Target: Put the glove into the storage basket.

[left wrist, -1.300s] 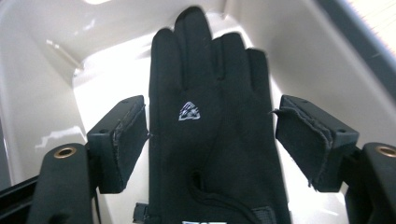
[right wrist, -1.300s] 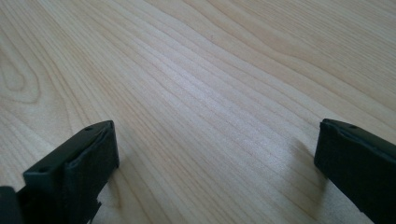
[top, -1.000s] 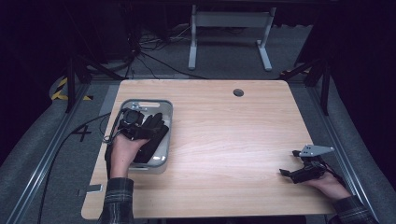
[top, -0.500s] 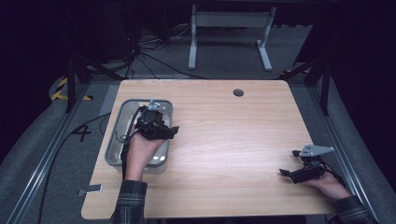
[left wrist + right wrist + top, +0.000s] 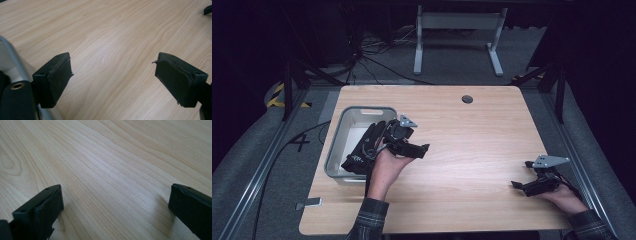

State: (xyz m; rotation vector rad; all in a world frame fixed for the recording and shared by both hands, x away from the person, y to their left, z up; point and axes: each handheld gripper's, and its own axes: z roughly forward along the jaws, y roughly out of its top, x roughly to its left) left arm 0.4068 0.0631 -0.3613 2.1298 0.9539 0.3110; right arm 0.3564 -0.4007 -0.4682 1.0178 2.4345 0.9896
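A black glove (image 5: pixel 363 150) lies in the grey metal tray (image 5: pixel 362 111) at the table's left, draped toward its near right rim. My left gripper (image 5: pixel 424 149) hangs just right of the tray over bare wood and points right. Its jaws have just been opening and stand open (image 5: pixel 112 80) with nothing between them. The tray's rim (image 5: pixel 11 58) shows at the left edge of the left gripper view. My right gripper (image 5: pixel 515 184) rests low near the table's front right corner. It is open (image 5: pixel 115 210) over bare wood and holds nothing.
The wooden table (image 5: pixel 472 135) has a small round cable hole (image 5: pixel 467 99) near its far edge. A white stand (image 5: pixel 457 30) and cables lie on the floor behind. Dark rails run along both sides of the table.
My left hand has moved right, out of the tray and onto the open tabletop, leaving the glove behind in the tray. The right hand has not moved.
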